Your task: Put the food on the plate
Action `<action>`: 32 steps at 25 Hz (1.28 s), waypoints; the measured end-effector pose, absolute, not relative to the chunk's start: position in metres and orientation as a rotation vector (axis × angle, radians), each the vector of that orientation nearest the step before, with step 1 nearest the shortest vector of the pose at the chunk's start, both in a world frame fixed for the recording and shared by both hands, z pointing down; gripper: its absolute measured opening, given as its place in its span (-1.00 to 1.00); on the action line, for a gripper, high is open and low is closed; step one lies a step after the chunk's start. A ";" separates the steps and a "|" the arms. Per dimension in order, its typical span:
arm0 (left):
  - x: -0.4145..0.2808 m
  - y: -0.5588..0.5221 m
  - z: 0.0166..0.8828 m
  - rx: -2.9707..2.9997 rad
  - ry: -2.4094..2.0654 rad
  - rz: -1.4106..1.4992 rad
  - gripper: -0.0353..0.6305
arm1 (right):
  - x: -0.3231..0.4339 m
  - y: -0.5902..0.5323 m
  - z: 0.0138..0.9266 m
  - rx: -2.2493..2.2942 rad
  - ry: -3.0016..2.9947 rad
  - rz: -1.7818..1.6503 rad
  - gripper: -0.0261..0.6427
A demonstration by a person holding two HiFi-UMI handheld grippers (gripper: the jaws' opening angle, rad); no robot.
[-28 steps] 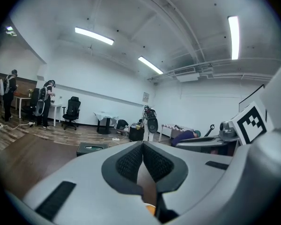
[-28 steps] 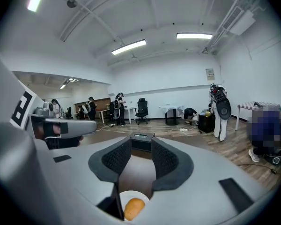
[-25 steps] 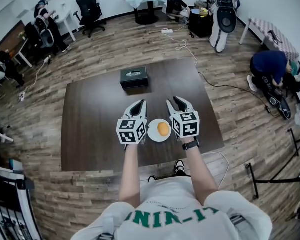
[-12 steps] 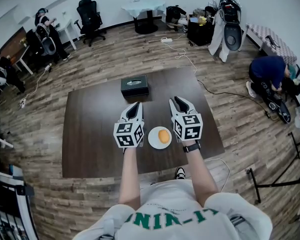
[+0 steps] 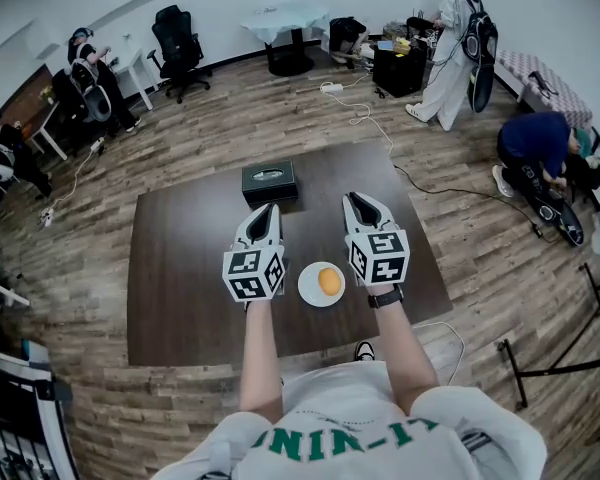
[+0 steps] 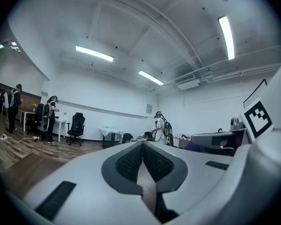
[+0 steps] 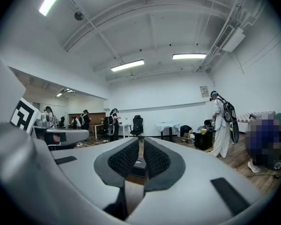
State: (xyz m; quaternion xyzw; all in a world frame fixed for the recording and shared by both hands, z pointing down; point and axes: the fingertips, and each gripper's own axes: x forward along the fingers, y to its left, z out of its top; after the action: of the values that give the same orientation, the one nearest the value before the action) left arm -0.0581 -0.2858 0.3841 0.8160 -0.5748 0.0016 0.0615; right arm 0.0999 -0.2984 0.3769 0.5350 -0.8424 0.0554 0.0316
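Observation:
A round orange piece of food (image 5: pixel 329 281) lies on the small white plate (image 5: pixel 308 292) near the table's front edge. My left gripper (image 5: pixel 268 209) hovers left of the plate, its jaws shut with nothing between them; in the left gripper view (image 6: pixel 141 144) the pads meet at the tip. To the right of the plate my right gripper (image 5: pixel 354 200) is closing with nothing in it. In the right gripper view (image 7: pixel 140 142) only a thin slit is left between the pads.
A black box (image 5: pixel 269 181) sits at the far side of the dark brown table (image 5: pixel 180 268). Beyond the table are office chairs, a white-covered table and cables on the wood floor. A person in white (image 5: pixel 450 48) stands at the back right.
The right gripper's jaws have narrowed. Both grippers keep flanking the plate, the left one drifting slightly left. The person in white at the back right has turned and stepped away.

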 end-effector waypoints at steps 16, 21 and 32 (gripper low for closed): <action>-0.074 -0.293 0.363 2.483 -1.844 0.002 -0.85 | 0.100 -0.311 0.361 1.687 -2.563 0.095 -0.87; -0.083 -0.296 0.370 2.459 -1.859 0.008 -0.85 | 0.087 -0.312 0.365 1.645 -2.587 0.130 -0.88; -0.092 -0.300 0.376 2.418 -1.906 -0.010 -0.85 | 0.089 -0.317 0.374 1.619 -2.592 0.170 -0.88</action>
State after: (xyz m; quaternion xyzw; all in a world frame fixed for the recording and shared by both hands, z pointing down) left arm -0.0916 -0.2998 0.3760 0.7850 -0.6187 -0.0034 0.0312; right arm 0.0891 -0.3172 0.3741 0.5286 -0.8461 0.0554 0.0402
